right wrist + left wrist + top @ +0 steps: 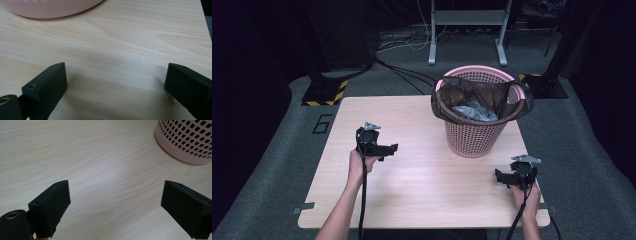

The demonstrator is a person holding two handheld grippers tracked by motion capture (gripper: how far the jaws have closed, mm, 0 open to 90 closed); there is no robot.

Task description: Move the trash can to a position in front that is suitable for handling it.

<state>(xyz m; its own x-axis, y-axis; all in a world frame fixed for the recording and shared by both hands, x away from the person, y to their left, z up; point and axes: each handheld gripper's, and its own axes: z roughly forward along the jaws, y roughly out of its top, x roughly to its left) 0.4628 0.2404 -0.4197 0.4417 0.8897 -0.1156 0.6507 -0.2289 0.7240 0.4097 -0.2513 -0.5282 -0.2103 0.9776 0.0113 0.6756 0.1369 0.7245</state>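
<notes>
I hold both tools wide and empty over the table (412,190): left tool (384,149), right tool (503,176); pink bag-lined wastebasket (474,135) stands between them, farther back, right tool nearer.

Wide-spread tool (115,207) above table (87,157)

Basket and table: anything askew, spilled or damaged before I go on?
Nothing spilled or damaged. The pink basket stands upright on the table; its dark bag liner sits unevenly, overhanging the rim at the right. Both grippers, left and right, are open and empty.
</notes>
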